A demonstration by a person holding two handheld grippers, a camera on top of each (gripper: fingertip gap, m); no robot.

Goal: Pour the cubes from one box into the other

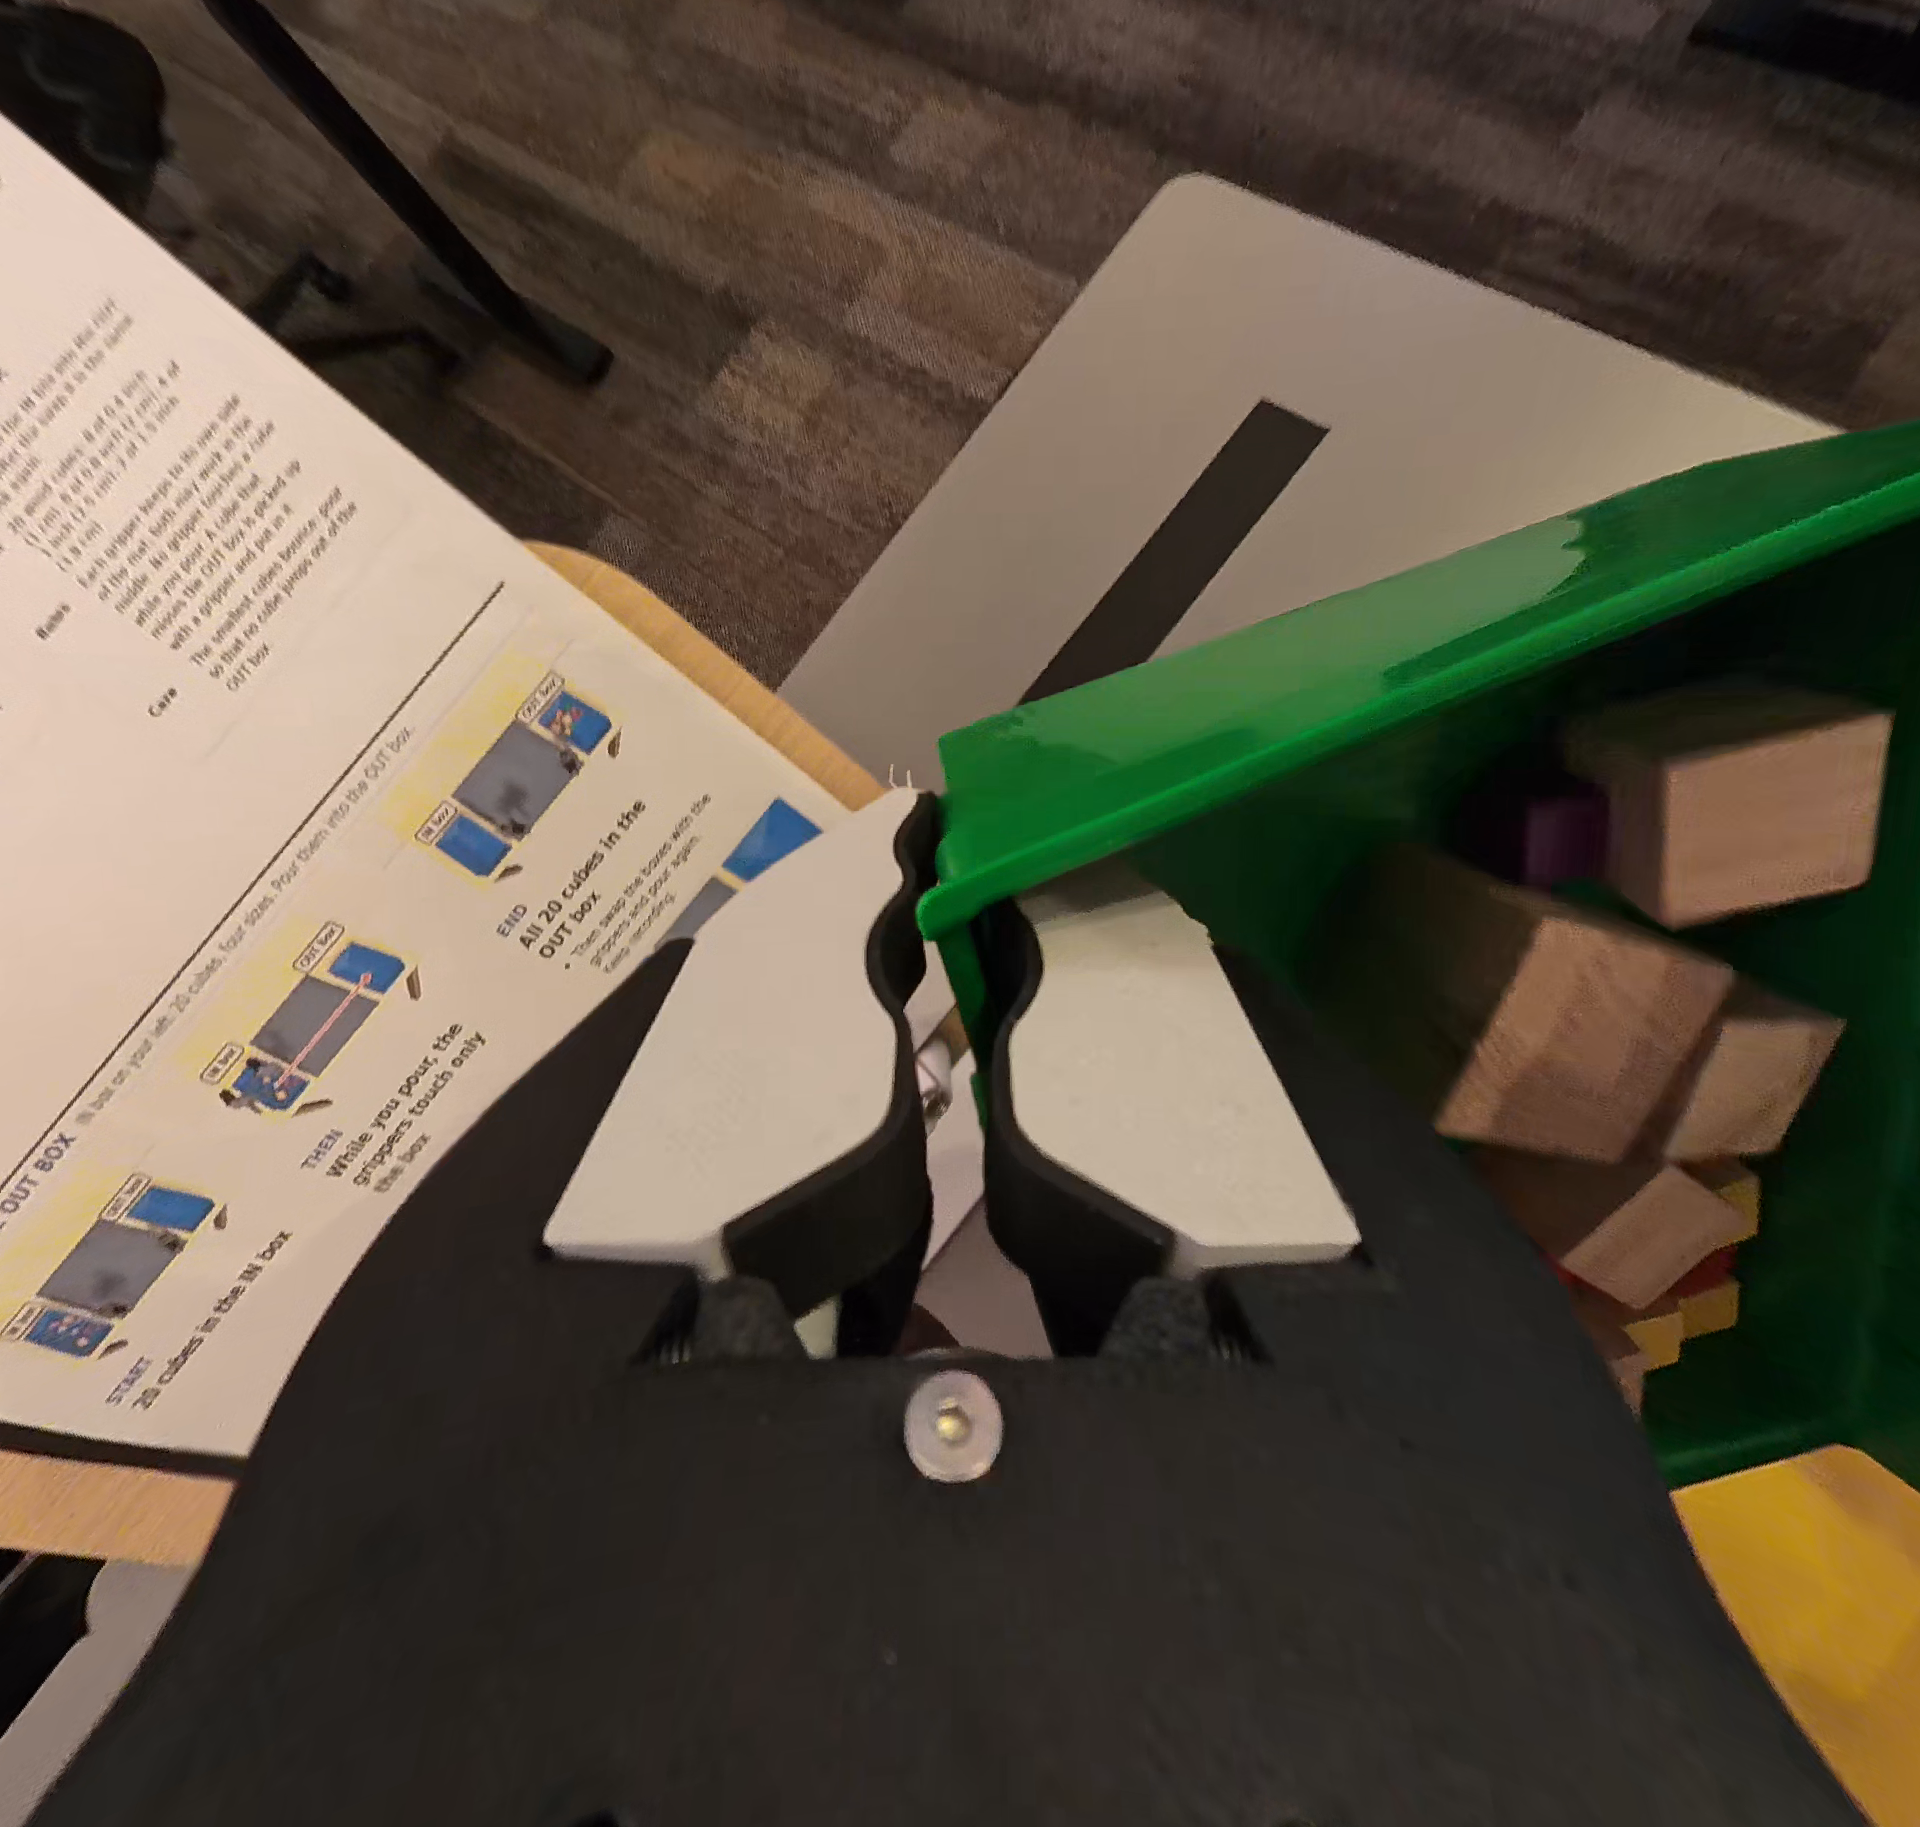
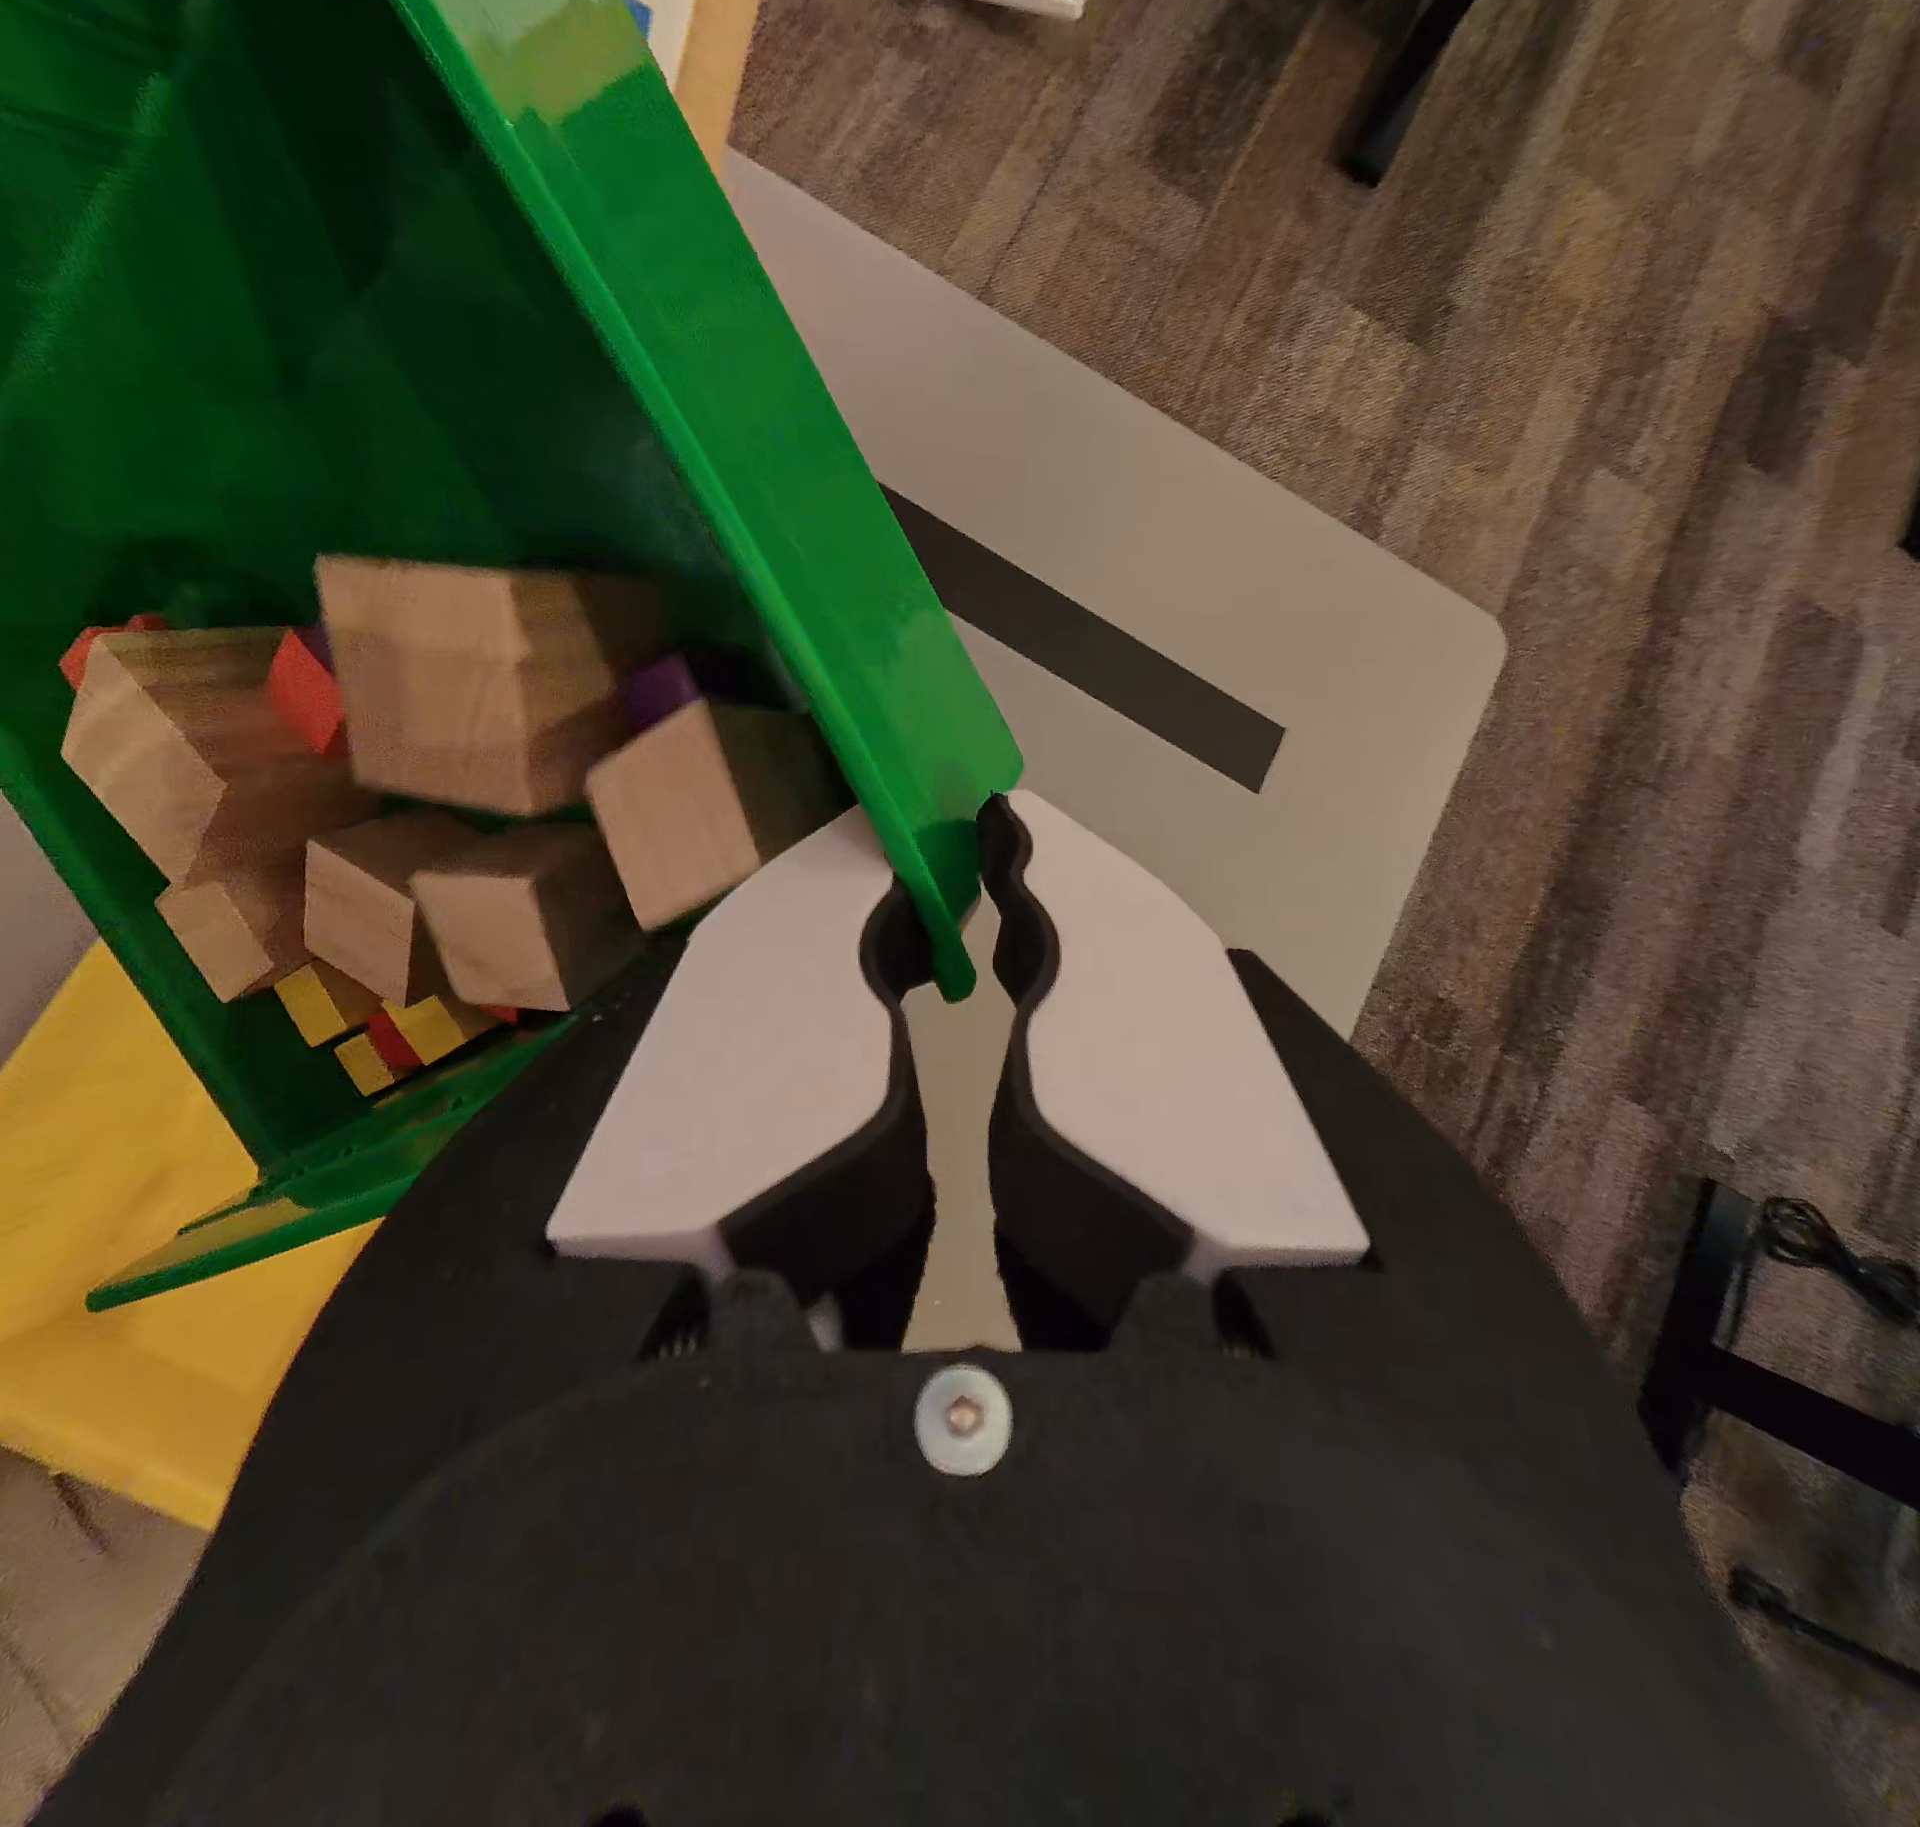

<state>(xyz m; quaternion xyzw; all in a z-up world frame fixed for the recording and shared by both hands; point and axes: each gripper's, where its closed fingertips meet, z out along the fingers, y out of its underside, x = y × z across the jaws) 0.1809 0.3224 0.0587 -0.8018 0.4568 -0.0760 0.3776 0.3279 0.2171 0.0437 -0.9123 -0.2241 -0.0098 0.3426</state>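
1. The left gripper (image 1: 951,904) is clamped on a corner of the green box (image 1: 1351,676).
2. The right gripper (image 2: 961,894) is clamped on its opposite rim corner.
3. The box hangs tilted between them, above a yellow box (image 2: 94,1258).
4. The cubes (image 2: 468,697) lie piled at its lower end, left of the right gripper.

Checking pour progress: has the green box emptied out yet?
No: in the right wrist view the tilted green box holds a pile of wooden cubes against its lower end, above the yellow box.
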